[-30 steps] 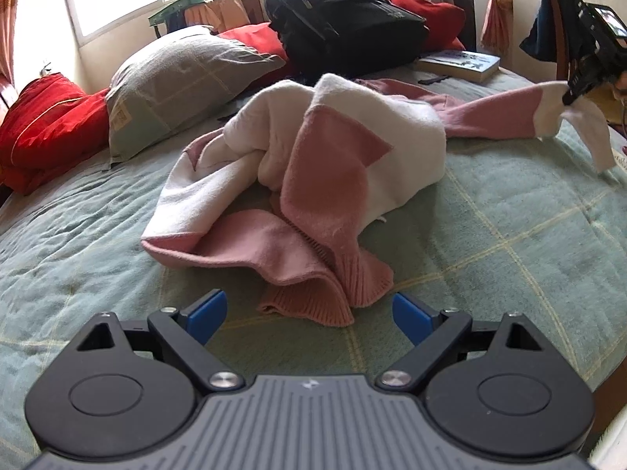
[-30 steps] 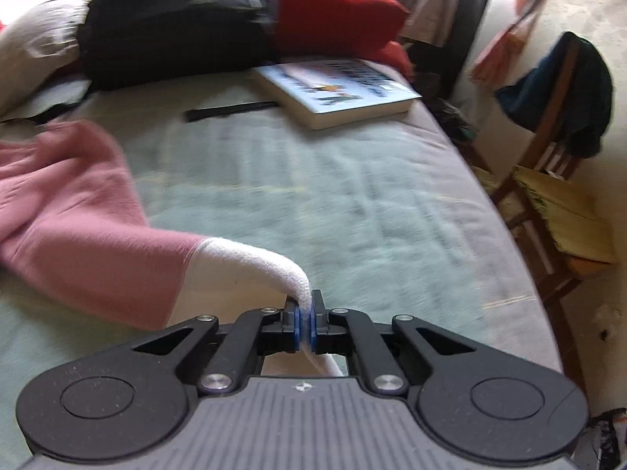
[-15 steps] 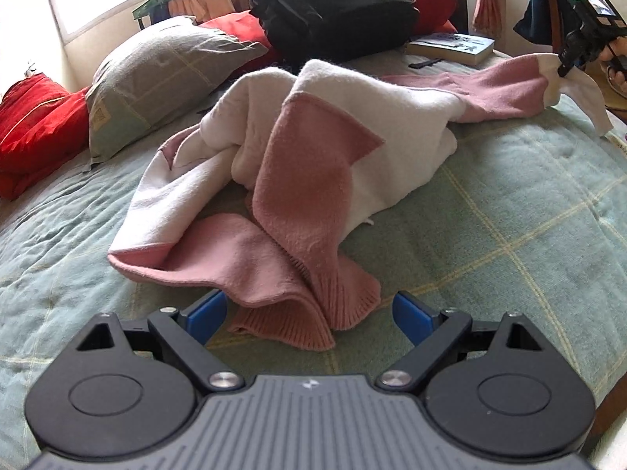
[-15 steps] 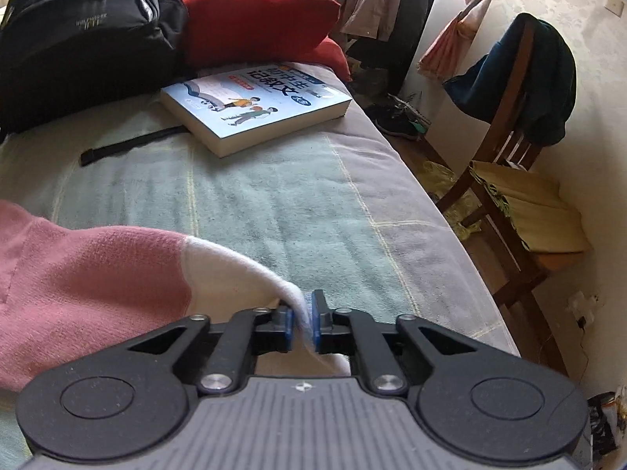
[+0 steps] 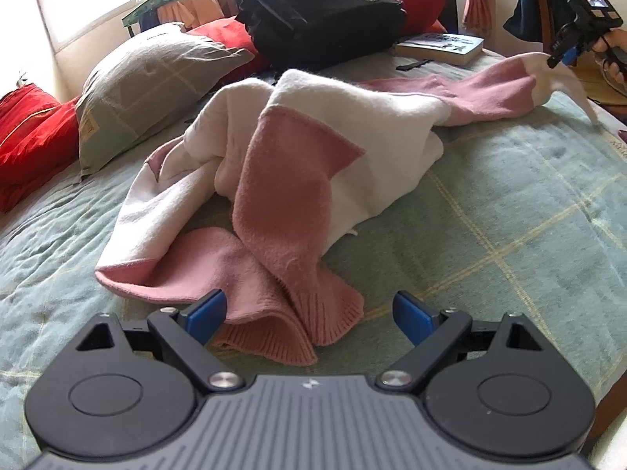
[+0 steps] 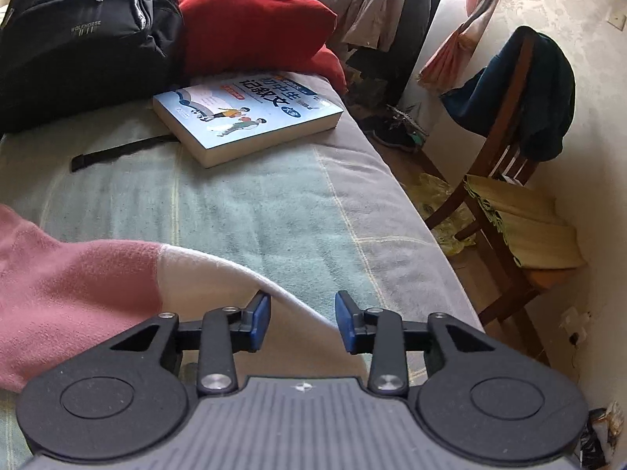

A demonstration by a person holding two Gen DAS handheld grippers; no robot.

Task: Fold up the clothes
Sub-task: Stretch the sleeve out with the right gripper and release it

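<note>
1. The pink and white sweater [image 5: 313,164] lies crumpled, so its folds hide much of its body; in the right wrist view its sleeve [image 6: 98,290] runs off the left edge and under the gripper body.
2. The black backpack [image 6: 78,39] is cut by the top and left edges of that view; it hides part of the red cushion [image 6: 250,27] behind it.
3. The book [image 6: 243,117] has a printed cover; its small text is unreadable.
4. The right gripper [image 5: 564,53] sits at the left view's far edge, too small to judge; the hand [image 5: 613,55] on it is cut off.
</note>
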